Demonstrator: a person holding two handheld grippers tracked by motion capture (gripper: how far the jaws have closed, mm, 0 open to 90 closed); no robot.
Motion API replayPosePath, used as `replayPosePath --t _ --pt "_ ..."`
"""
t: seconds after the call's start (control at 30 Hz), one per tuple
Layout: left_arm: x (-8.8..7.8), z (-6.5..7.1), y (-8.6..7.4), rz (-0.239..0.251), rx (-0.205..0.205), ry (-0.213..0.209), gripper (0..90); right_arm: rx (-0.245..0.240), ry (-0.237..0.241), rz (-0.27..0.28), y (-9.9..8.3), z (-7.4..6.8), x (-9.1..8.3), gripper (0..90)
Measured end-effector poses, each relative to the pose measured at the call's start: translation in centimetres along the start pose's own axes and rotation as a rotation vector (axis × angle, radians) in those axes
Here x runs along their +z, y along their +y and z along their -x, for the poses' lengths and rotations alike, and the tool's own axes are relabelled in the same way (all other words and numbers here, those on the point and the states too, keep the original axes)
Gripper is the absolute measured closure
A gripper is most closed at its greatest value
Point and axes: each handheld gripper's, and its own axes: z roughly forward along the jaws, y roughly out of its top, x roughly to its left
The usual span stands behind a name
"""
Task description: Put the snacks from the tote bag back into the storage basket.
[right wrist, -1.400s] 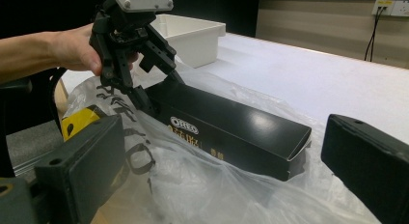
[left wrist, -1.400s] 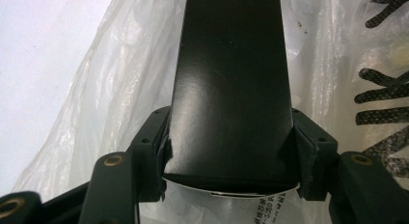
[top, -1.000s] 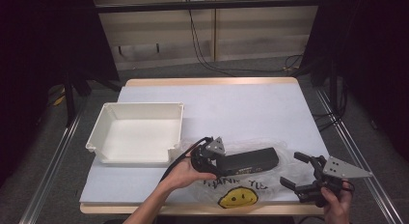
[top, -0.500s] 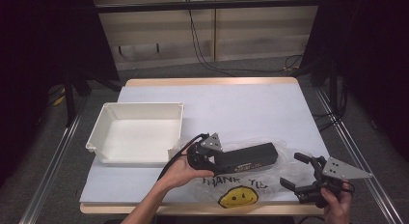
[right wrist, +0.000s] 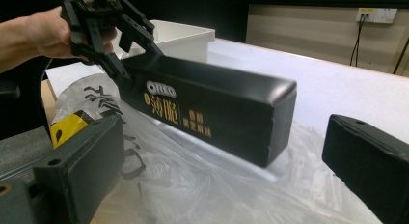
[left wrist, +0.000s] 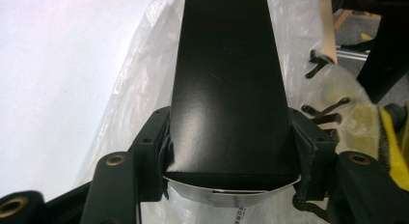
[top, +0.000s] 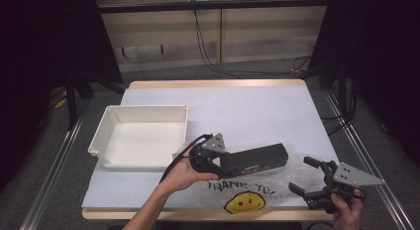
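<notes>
Left gripper [top: 214,160] clamping fingers [left wrist: 153,137] on end of black Oreo box [top: 255,158], box lying over clear plastic bag [top: 247,188] on worktop [top: 247,111]. Right gripper [top: 309,178] holding nothing, fingers spread wide near bag edge. White tray [top: 143,138] sitting left.

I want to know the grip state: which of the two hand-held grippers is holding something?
The left hand-held gripper: its jaws clamp one end of the black box over the plastic bag. The right hand-held gripper is open, with nothing between its jaws.
</notes>
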Motion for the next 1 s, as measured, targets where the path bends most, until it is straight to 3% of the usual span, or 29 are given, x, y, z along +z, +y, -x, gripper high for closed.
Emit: replayPosePath --t 0.27,0.53,0.77,1.0 --pt "-1.7 0.1 0.5 0.035 0.026 -0.005 43.0 0.024 -0.022 0.0 -0.6 -0.2 -0.2 1.3" --pt "-4.2 -0.5 0.4 0.065 0.022 0.021 43.1 0.004 -0.027 0.013 -0.4 -0.4 -0.6 1.1" --pt "-5.8 -0.5 0.5 0.075 0.047 0.03 43.1 -0.011 -0.025 0.001 -0.5 -0.3 -0.5 1.1" --pt "-7.0 -1.0 0.2 0.099 0.023 0.045 43.1 -0.005 -0.035 0.005 -0.6 -0.1 -0.5 1.0"
